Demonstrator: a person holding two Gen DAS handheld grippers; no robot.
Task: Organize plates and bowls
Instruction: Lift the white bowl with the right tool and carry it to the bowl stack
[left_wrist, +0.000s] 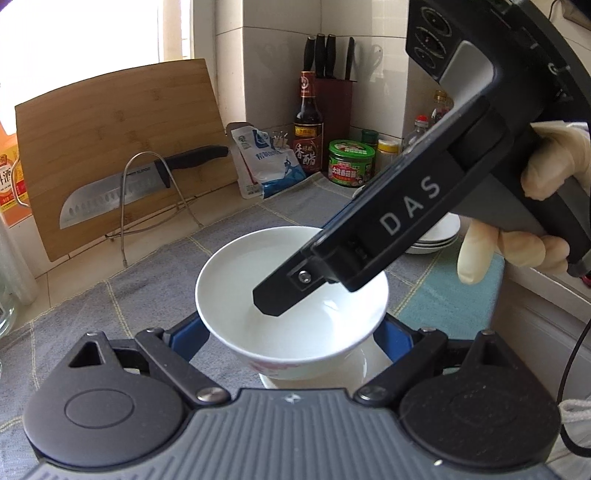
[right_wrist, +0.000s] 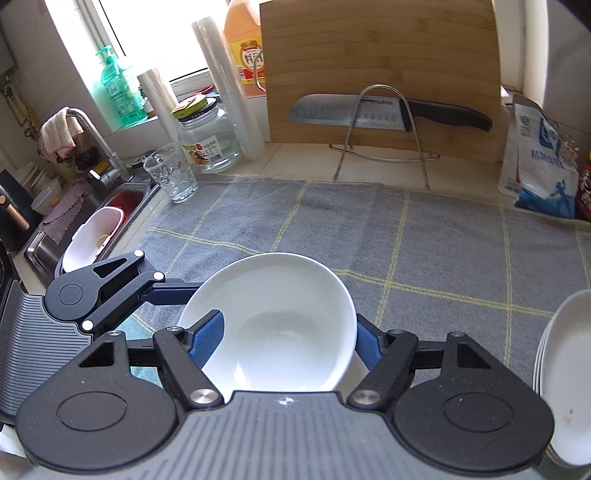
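One white bowl, one plate stack.

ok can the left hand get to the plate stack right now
Probably not directly. Its fingers flank the white bowl, and the right gripper, clamped on that bowl's wall, slants across the space between them and the plate stack. It would likely have to clear both first.

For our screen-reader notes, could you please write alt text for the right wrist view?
The right gripper holds a white bowl above a grey checked cloth, one blue-padded finger inside the bowl and one outside. Behind stand a bamboo cutting board and a knife on a wire rack; stacked white plates sit at right.
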